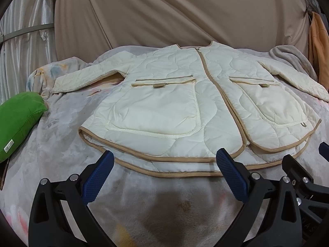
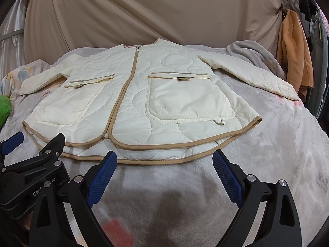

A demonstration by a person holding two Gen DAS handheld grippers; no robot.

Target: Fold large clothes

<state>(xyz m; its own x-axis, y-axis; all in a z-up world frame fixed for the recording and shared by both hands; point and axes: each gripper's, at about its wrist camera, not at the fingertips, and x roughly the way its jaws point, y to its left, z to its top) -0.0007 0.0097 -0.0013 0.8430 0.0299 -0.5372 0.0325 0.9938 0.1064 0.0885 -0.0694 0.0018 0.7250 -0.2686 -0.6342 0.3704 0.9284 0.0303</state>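
Observation:
A cream quilted jacket [image 1: 174,103] with tan trim lies flat and zipped on the bed, front up, sleeves spread to both sides; it also shows in the right wrist view [image 2: 144,94]. My left gripper [image 1: 164,158] is open and empty, its blue pads just short of the jacket's near hem, left of the zip. My right gripper [image 2: 164,158] is open and empty at the near hem, right of the zip. Each gripper shows at the other view's edge: the right one [image 1: 304,164], the left one [image 2: 41,146].
A grey plush blanket [image 1: 164,205] covers the bed. A green pillow [image 1: 18,121] lies at the left edge. A grey folded blanket [image 2: 253,55] sits at the back right. An orange garment [image 2: 294,51] hangs at the right. Beige drapes [image 1: 164,10] hang behind.

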